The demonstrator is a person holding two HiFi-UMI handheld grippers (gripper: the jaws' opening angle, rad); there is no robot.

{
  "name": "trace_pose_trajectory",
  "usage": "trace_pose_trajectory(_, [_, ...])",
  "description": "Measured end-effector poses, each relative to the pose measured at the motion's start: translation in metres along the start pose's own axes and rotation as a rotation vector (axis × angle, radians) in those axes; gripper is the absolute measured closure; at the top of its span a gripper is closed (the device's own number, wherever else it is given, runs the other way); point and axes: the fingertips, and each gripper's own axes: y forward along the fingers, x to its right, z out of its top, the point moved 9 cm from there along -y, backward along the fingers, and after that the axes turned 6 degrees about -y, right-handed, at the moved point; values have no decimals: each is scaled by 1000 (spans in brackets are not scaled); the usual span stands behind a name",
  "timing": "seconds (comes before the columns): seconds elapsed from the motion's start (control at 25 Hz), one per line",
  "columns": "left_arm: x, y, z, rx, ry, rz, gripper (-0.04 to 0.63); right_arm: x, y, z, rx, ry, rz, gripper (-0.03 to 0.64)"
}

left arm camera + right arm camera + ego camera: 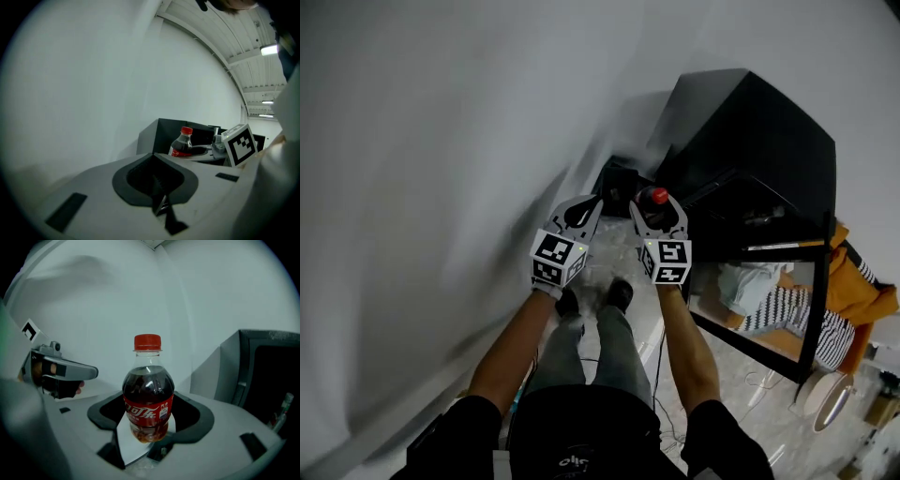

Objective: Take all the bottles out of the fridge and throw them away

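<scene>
Two tools hang between wall point(441, 141) and fridge point(755, 131): right tool point(657, 201) clamps the cola bottle point(148, 394), left tool point(585, 208) closed.

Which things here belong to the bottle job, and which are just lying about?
Job: cola bottle, held in the right gripper; fridge; left gripper, shut and empty.

Lying about: cables on the floor; orange cloth; striped cloth.

Left tongs point(591, 204), right tongs point(657, 202): grey, black-white marker cubes point(557, 257). Black T-shirt point(581, 431), grey trousers point(591, 352), black shoes point(620, 293).
</scene>
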Motion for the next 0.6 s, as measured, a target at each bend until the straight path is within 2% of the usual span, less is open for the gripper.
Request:
trace_pose_trajectory(0.24, [-21,48,-72,-60,-28,28,592,14,62,-92,-59,10,43,311])
trace_pose_trajectory(0.44, [-33,78,-162,-106,-77,19,592,15,101,-194,-113,32,57,311])
trace_pose_trajectory(0.6, [-48,92,-228,-157,-88,10,592,7,128,-262,-159,49,68,311])
